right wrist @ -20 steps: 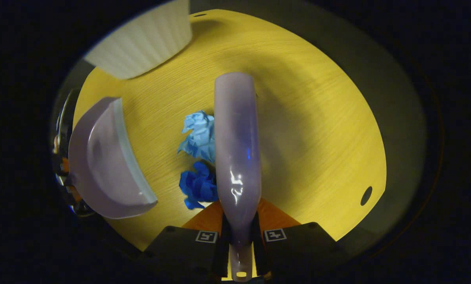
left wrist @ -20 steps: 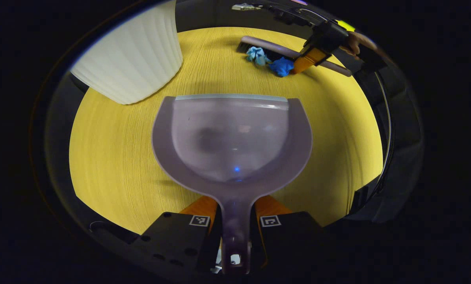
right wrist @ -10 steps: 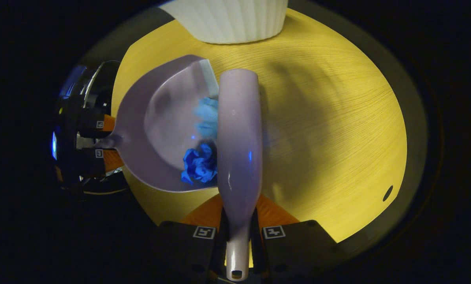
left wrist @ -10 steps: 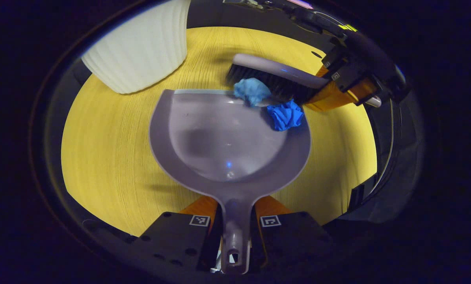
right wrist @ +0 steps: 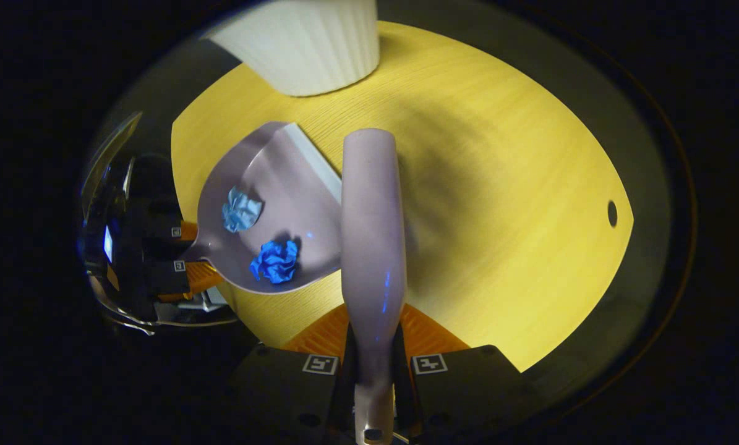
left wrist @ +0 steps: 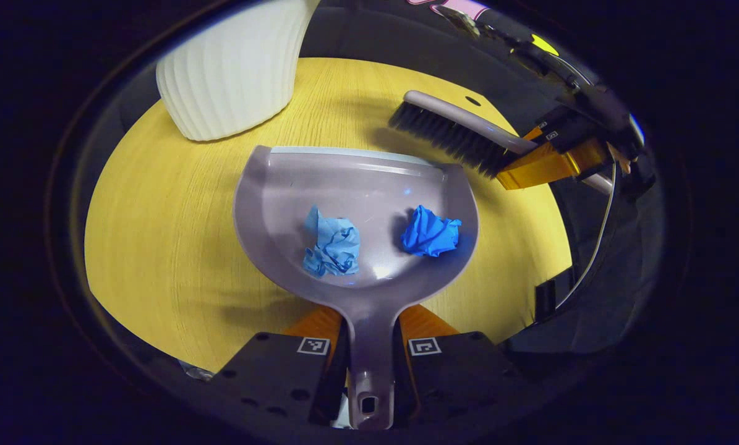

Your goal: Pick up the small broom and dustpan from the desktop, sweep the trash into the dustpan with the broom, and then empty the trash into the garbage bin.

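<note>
Left gripper view: the white ribbed bin (left wrist: 236,71) at the tabletop's (left wrist: 159,235) far left edge is cut off at the top, so its inside is hidden. The left gripper (left wrist: 369,346) is clenched on the dustpan (left wrist: 350,185) handle, one finger on each side. The dustpan rests near the middle of the tabletop and holds a pale blue paper wad (left wrist: 332,244) and a dark blue paper wad (left wrist: 430,232), apart from each other. Past its right front corner the right gripper (left wrist: 539,164) grasps the broom (left wrist: 452,127), bristles down, clear of the dustpan.

Right gripper view: the broom handle's (right wrist: 372,241) underside and bristles are hidden. The right gripper (right wrist: 374,364) is clamped on it. The dustpan (right wrist: 301,204) lies just left, both wads inside.
</note>
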### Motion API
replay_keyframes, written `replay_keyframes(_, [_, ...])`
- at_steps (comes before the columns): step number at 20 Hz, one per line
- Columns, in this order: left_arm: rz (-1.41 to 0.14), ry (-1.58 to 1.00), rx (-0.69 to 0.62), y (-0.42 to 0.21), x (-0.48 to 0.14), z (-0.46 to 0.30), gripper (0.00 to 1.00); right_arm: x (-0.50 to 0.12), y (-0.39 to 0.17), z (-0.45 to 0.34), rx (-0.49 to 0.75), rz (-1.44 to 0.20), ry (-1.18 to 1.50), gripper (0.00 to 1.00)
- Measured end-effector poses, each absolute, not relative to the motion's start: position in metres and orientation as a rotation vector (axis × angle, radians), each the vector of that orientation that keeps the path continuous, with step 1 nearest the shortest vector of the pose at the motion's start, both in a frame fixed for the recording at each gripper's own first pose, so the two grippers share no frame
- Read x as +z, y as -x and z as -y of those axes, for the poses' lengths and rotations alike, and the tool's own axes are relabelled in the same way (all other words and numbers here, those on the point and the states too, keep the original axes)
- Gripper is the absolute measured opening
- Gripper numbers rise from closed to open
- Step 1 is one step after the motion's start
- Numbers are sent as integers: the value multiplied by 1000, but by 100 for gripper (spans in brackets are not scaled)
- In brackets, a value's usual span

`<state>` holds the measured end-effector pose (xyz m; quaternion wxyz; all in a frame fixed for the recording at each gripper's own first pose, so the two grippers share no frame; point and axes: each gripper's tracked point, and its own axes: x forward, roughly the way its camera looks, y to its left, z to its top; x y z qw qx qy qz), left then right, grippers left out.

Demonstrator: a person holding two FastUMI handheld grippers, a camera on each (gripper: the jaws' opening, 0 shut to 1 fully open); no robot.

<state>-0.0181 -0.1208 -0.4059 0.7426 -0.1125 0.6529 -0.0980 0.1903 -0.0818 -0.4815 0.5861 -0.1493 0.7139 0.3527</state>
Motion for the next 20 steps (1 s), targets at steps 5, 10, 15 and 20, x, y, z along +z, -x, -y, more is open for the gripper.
replay_keyframes(5, [-1400,242,-226,28,-377,76,30,-523,-189,114,661,-1668,118,29])
replay_keyframes(10, [-1324,221,-141,-1,-305,17,31,-582,-178,158,593,-1735,22,29])
replay_keyframes(15, [-1245,130,-17,-67,-218,-49,30,-585,-177,169,601,-1731,-60,29])
replay_keyframes(20, [-1224,-95,36,-171,-180,-106,31,-572,-171,181,625,-1688,-151,29])
